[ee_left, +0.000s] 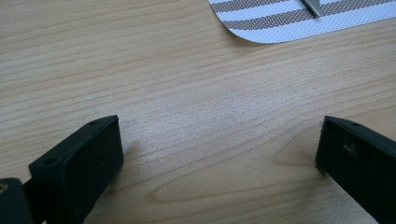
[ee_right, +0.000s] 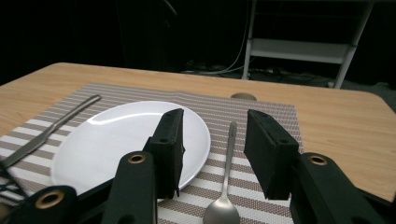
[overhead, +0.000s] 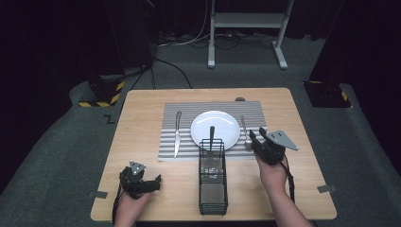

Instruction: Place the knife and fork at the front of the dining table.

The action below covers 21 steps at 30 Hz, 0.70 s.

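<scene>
A white plate (overhead: pixel 215 128) lies in the middle of a grey striped placemat (overhead: pixel 189 113). A knife (overhead: pixel 177 134) lies to its left and a spoon (overhead: pixel 244 130) to its right. A black wire basket (overhead: pixel 213 177) stands in front of the plate with a dark utensil handle (overhead: pixel 212 135) sticking up out of it. My right gripper (overhead: pixel 257 136) hovers open just above the near end of the spoon (ee_right: pixel 229 154); its jaws straddle the handle without touching it. My left gripper (overhead: pixel 156 183) rests open over bare wood at the front left, with nothing between its jaws.
The wooden table (overhead: pixel 142 118) has bare room on both sides of the mat. In the left gripper view the mat's corner (ee_left: pixel 299 18) and the knife tip (ee_left: pixel 313 5) lie ahead. A white metal stand (overhead: pixel 246 28) and cables are on the floor behind.
</scene>
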### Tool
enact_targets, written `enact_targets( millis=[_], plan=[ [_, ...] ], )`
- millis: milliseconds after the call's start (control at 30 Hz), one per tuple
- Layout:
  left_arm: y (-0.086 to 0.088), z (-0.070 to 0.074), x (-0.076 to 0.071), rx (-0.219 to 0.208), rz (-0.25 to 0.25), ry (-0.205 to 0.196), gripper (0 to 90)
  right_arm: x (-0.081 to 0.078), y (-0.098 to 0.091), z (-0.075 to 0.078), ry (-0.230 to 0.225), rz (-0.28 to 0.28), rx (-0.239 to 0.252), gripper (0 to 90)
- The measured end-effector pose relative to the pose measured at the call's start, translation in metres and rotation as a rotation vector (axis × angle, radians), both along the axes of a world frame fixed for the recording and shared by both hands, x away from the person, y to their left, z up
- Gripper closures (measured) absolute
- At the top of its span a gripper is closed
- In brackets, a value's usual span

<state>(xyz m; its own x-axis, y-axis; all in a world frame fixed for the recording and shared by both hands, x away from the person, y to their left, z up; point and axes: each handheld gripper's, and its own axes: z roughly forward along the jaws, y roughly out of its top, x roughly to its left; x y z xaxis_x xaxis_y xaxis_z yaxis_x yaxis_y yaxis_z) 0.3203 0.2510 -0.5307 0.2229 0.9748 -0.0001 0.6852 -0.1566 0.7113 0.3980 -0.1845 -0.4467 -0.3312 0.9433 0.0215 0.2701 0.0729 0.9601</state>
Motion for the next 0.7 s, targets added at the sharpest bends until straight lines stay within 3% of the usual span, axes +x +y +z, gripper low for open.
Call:
enact_targets(
  millis=[367,700],
  plan=[
    [0.0,0.0,0.0,0.001,0.0,0.0,0.8,-0.036,0.017,0.028,-0.078,0.054,0.039,59.2],
    [0.0,0.0,0.0,0.0,-0.001,0.0,0.8,-0.048,0.059,0.04,-0.105,0.161,0.065,61.0]
  ],
)
